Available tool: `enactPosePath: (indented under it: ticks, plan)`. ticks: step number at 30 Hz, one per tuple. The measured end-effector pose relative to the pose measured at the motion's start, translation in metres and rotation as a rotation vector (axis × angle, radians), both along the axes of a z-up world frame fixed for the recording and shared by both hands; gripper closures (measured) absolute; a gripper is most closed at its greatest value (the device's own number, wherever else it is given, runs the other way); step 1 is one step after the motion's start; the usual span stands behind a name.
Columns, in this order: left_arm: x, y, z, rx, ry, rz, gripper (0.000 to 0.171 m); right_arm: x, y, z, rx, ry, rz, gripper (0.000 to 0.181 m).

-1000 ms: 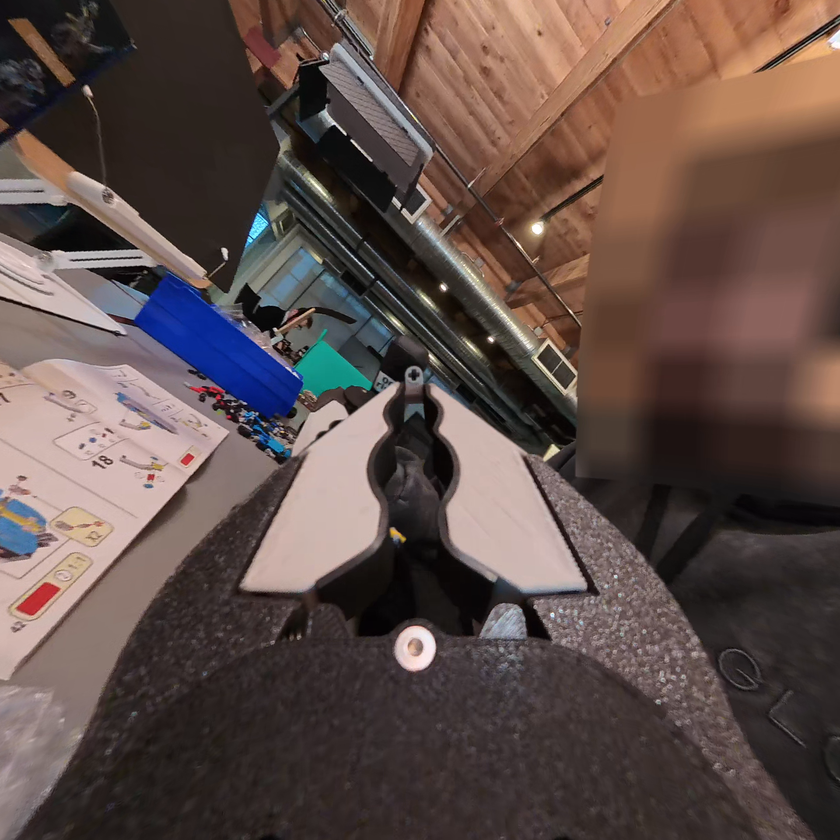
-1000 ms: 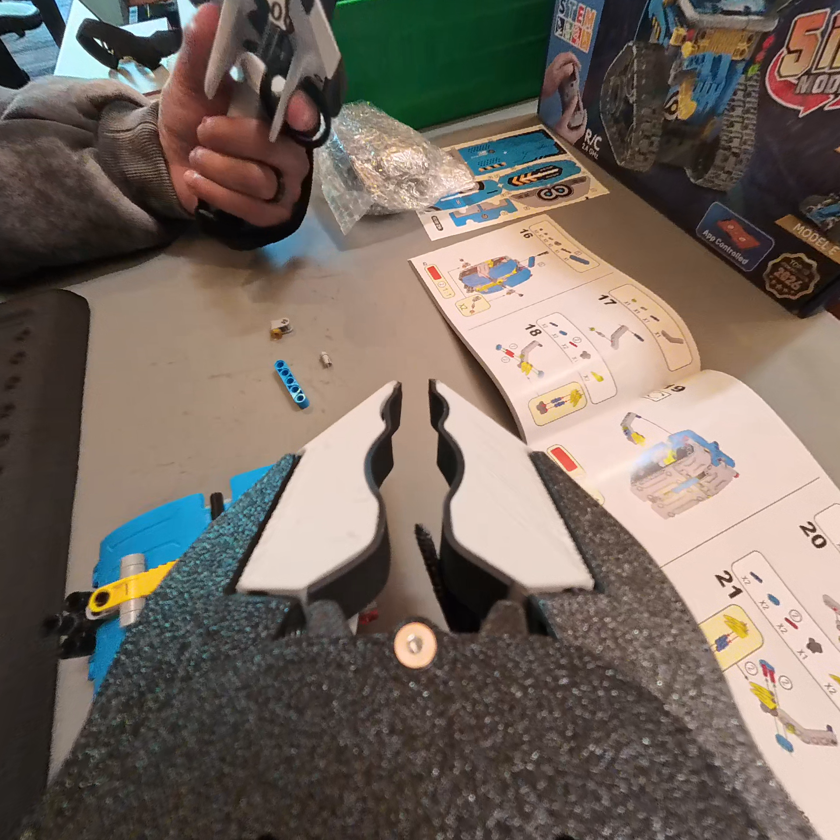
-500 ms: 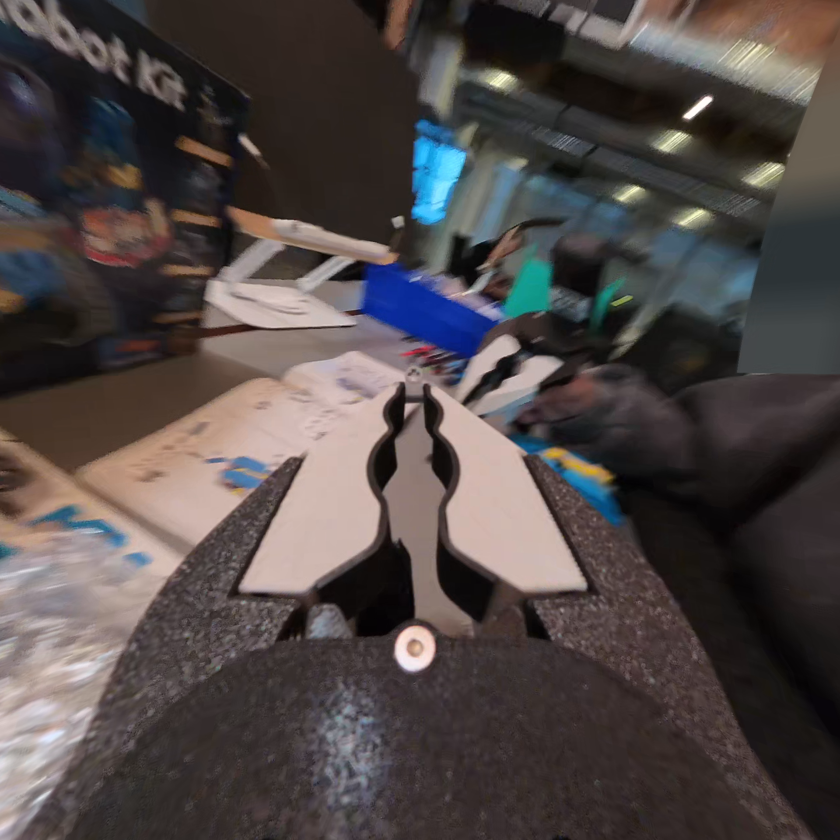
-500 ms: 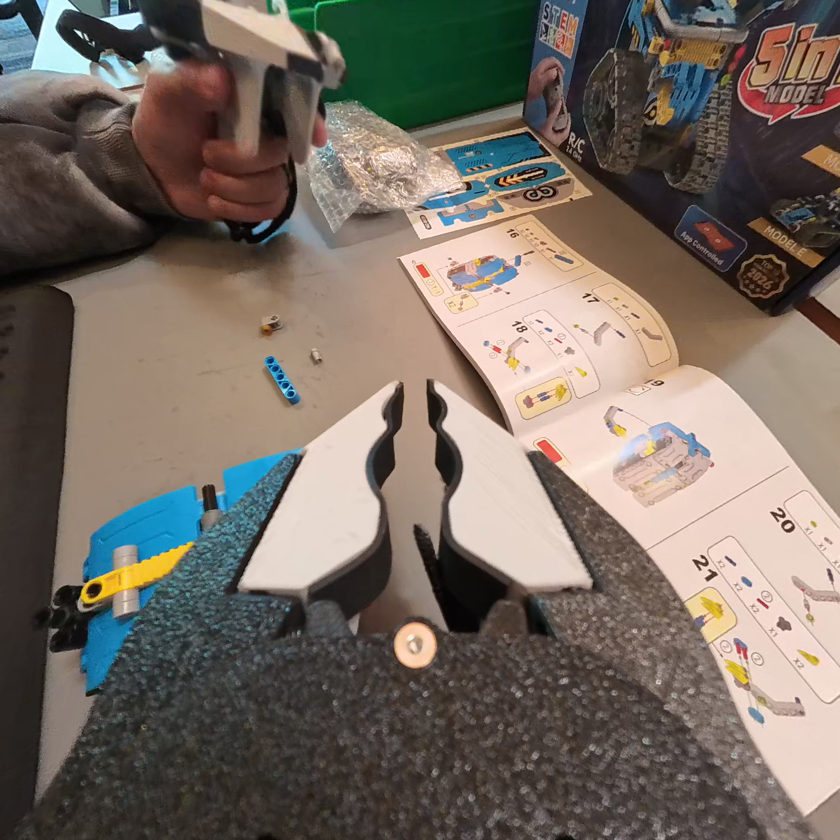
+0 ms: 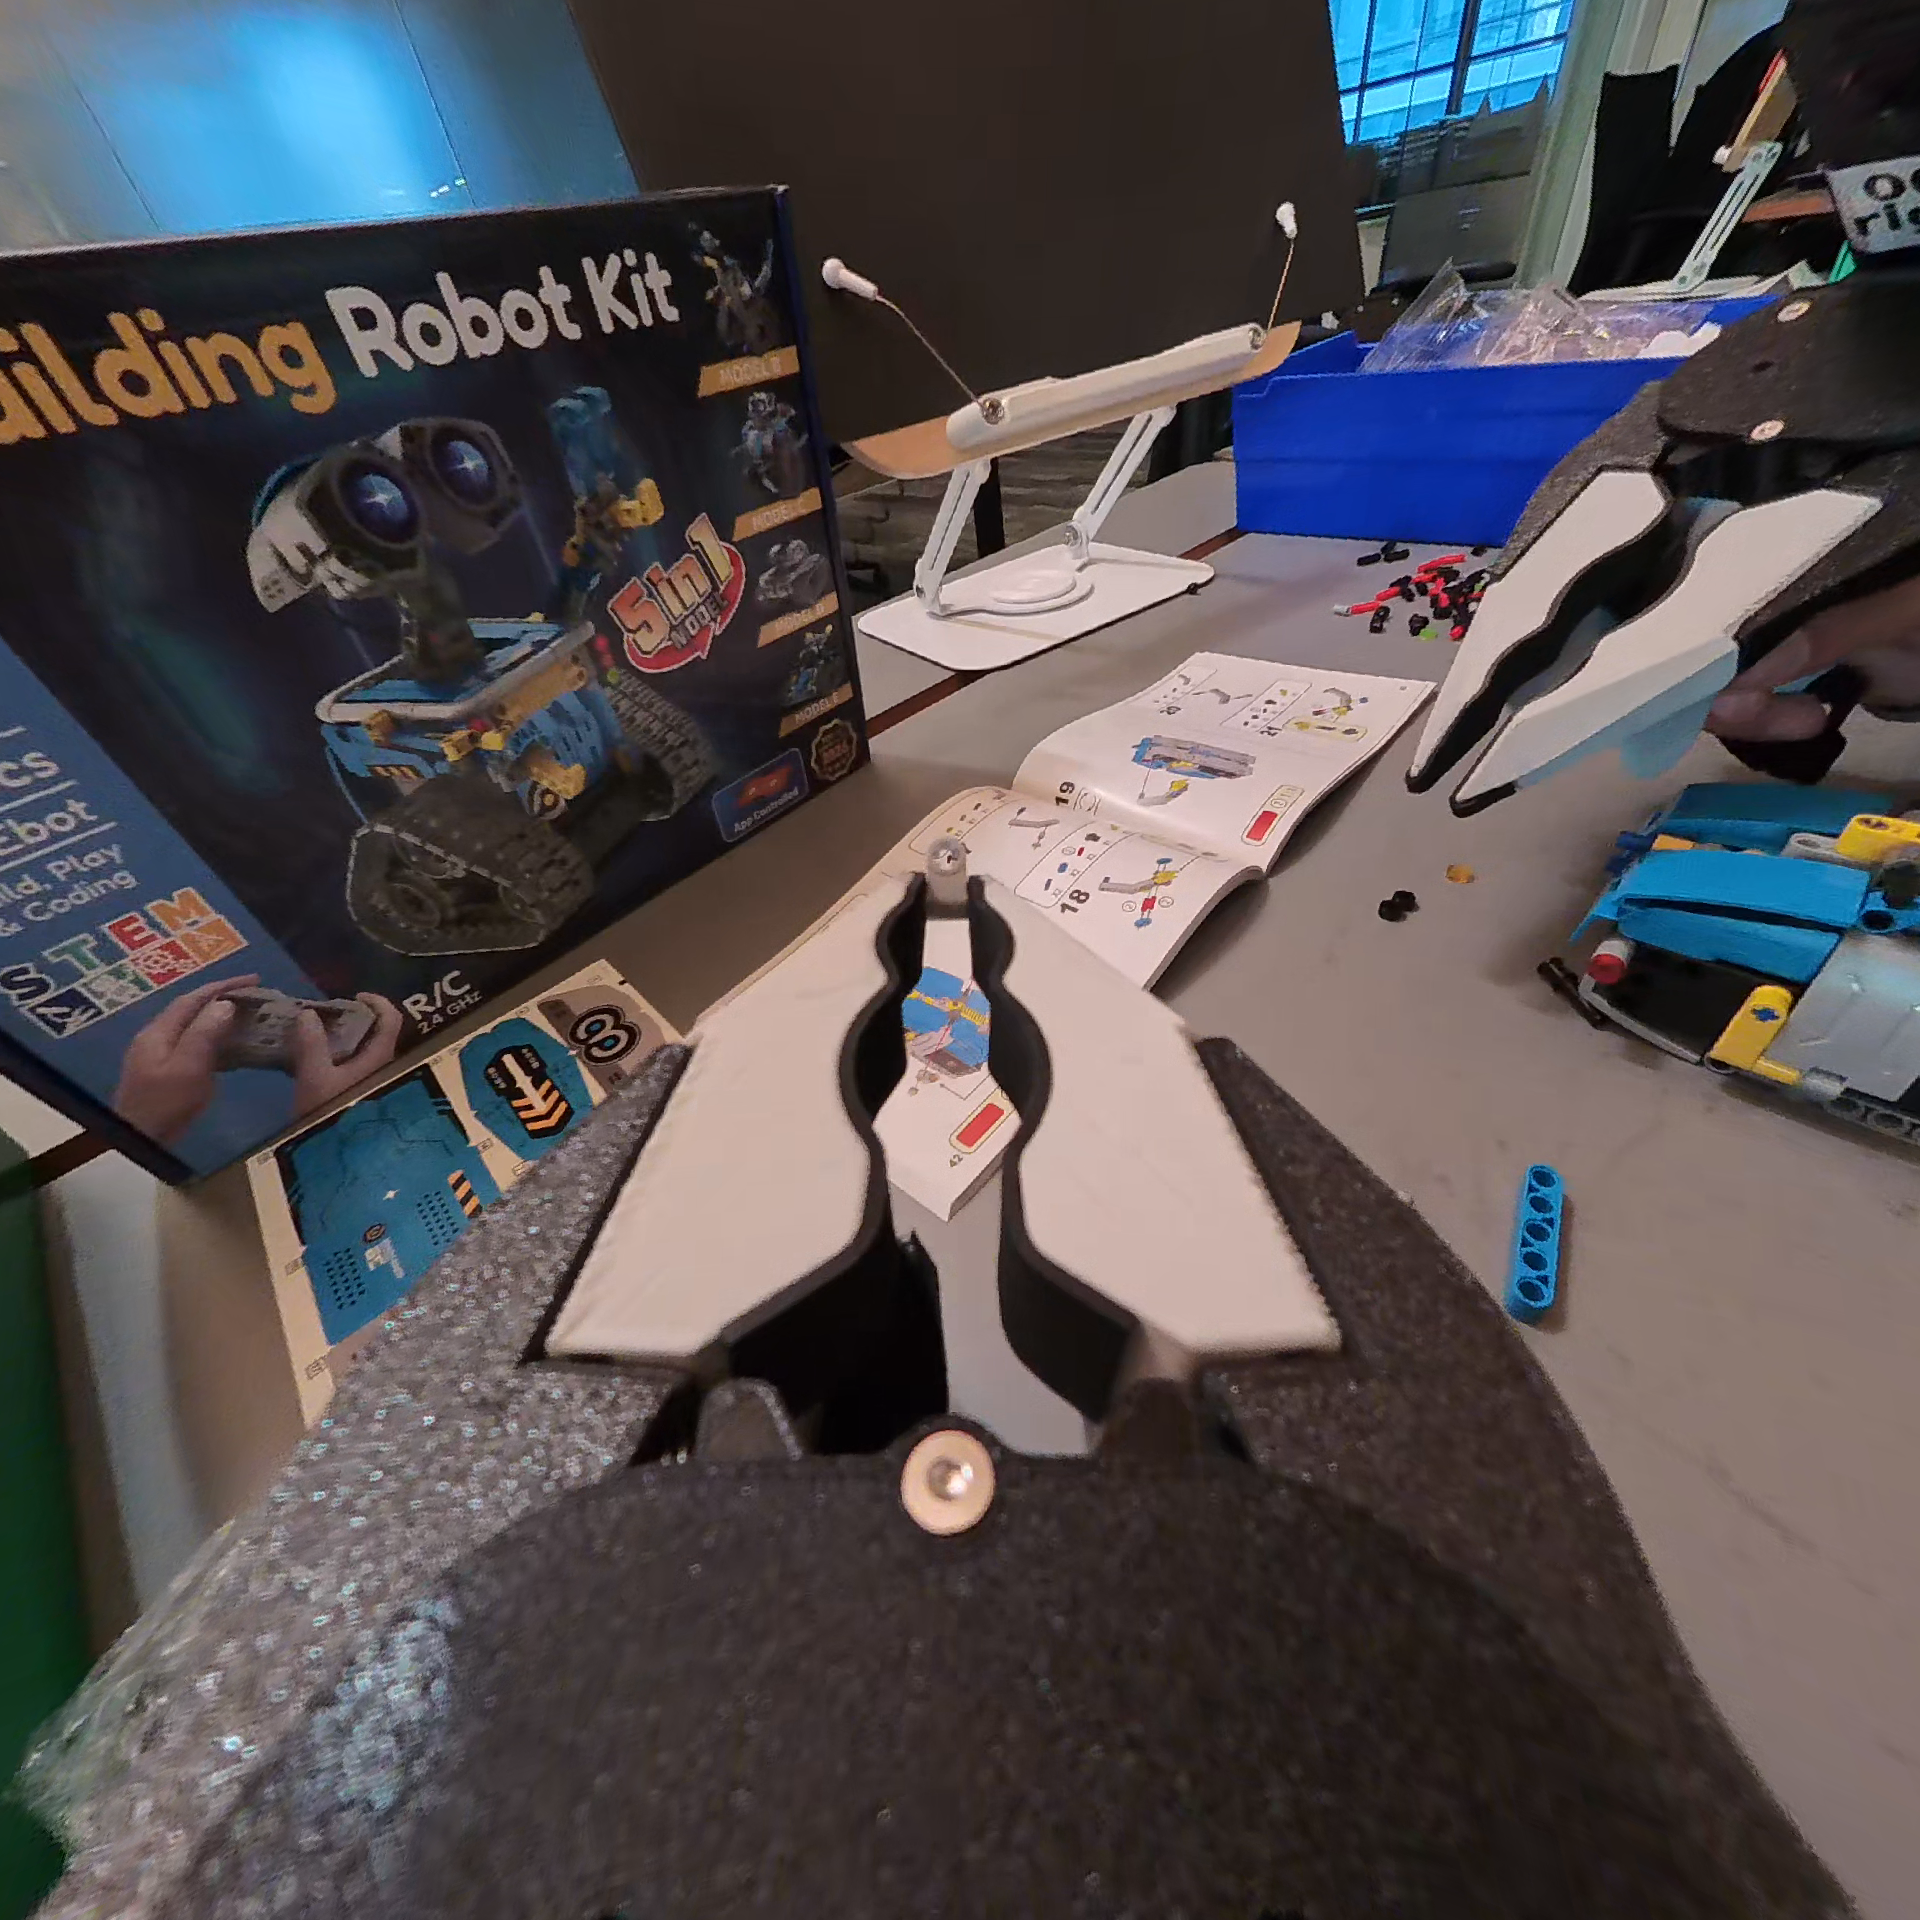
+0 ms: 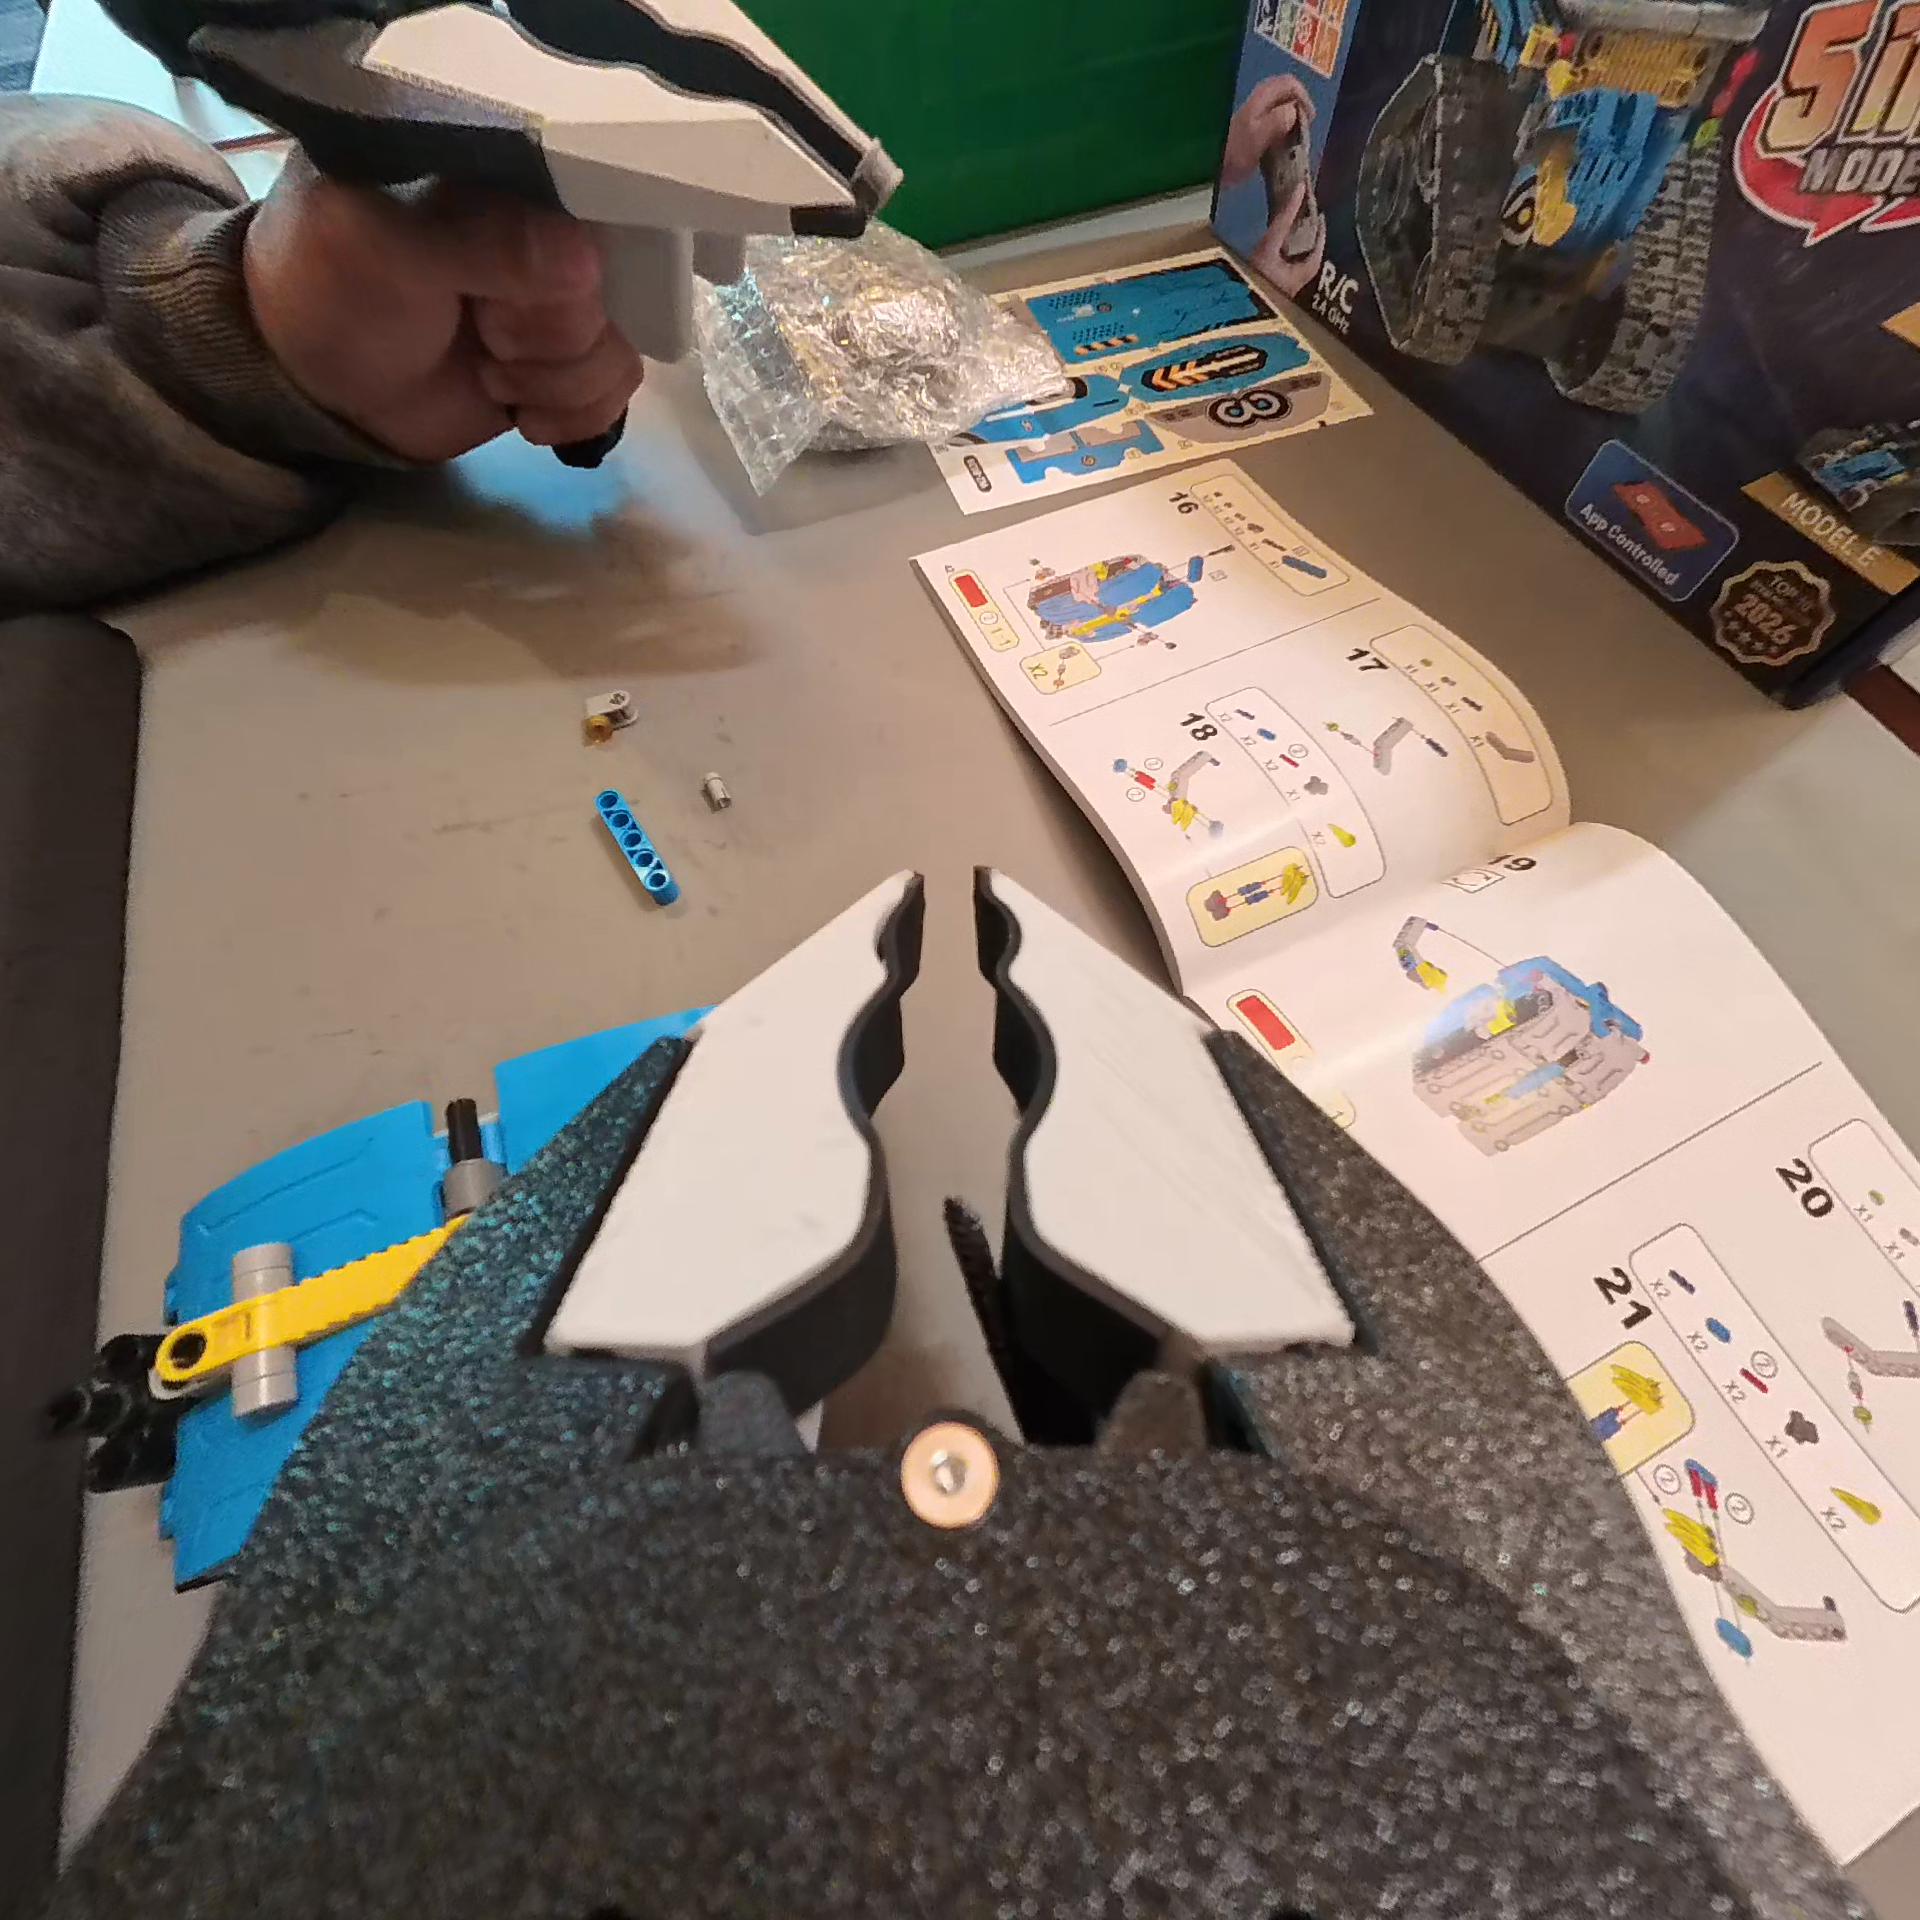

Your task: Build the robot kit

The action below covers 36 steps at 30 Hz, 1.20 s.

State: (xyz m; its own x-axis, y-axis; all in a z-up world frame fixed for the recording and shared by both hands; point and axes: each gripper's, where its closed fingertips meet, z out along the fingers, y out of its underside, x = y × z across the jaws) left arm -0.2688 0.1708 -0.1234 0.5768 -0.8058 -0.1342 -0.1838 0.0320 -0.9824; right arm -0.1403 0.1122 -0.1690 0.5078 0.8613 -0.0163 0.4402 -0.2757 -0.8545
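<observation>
My left gripper [image 5: 945, 894] is shut on a small grey connector piece [image 5: 943, 864] at its tips. It is held above the open instruction booklet [image 5: 1195, 810], and also shows in the right wrist view [image 6: 857, 197], in a hand. My right gripper [image 6: 948, 883] is empty, its jaws a narrow gap apart, low over the grey table. It also shows in the left wrist view [image 5: 1439, 795]. It hangs just above a partly built blue model [image 6: 312, 1247], which also shows in the left wrist view [image 5: 1756, 935]. A blue holed beam [image 6: 636, 844] lies ahead on its left.
A small grey-and-yellow piece [image 6: 608, 715] and a grey bush [image 6: 717, 792] lie near the beam. The kit box [image 5: 416, 623], a sticker sheet [image 6: 1143, 384] and a bubble-wrap bag [image 6: 862, 343] are at the back. A blue bin [image 5: 1403, 447], a white stand [image 5: 1039, 520] and loose red-black pieces [image 5: 1423, 597] are also there. One gripper's finger ends stand about 15 centimetres off the other's. The grey bush [image 6: 717, 792] lies around 11 centimetres away from my right fingertips.
My left gripper has swung down from pointing at the ceiling to pointing level across the table, with the grey piece still in its tips. The right gripper has barely moved.
</observation>
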Motion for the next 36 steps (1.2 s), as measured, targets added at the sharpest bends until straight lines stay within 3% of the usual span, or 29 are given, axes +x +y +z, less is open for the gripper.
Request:
enactPosePath:
  ticks: [3,5,8,9,12,18,22,25,31,33,36]
  plan:
    - [0.004,-0.004,0.001,0.004,-0.007,-0.019,0.164,-0.002,0.001,0.004,-0.001,0.027,-0.005,0.172]
    - [0.012,-0.013,0.005,0.059,0.008,-0.028,0.164,-0.013,0.001,0.025,-0.07,0.184,-0.015,0.171]
    - [0.038,-0.036,0.006,0.235,0.123,-0.042,0.164,-0.041,-0.005,0.056,-0.325,0.465,0.028,0.144]
    - [0.046,-0.045,0.007,0.28,0.144,-0.049,0.164,-0.05,-0.009,0.056,-0.378,0.48,0.051,0.139]
    - [0.065,-0.064,0.011,0.369,0.161,-0.062,0.165,-0.061,-0.015,0.045,-0.367,0.429,0.064,0.149]
    - [0.077,-0.076,0.011,0.468,0.203,-0.061,0.164,-0.052,-0.021,0.064,-0.373,0.551,0.078,0.151]
    - [0.082,-0.081,0.01,0.462,0.201,-0.08,0.164,-0.054,-0.023,0.06,-0.342,0.505,0.077,0.152]
    - [0.083,-0.084,0.011,0.474,0.207,-0.083,0.164,-0.055,-0.024,0.059,-0.311,0.479,0.089,0.174]
    - [0.085,-0.087,0.009,0.46,0.206,-0.104,0.164,-0.054,-0.027,0.058,-0.288,0.444,0.101,0.174]
    - [0.087,-0.093,0.008,0.384,0.149,-0.175,0.16,-0.051,-0.03,0.057,-0.247,0.4,0.12,0.174]
    - [0.087,-0.105,0.004,0.149,0.059,-0.353,0.152,-0.042,-0.036,0.056,-0.191,0.339,0.17,0.174]
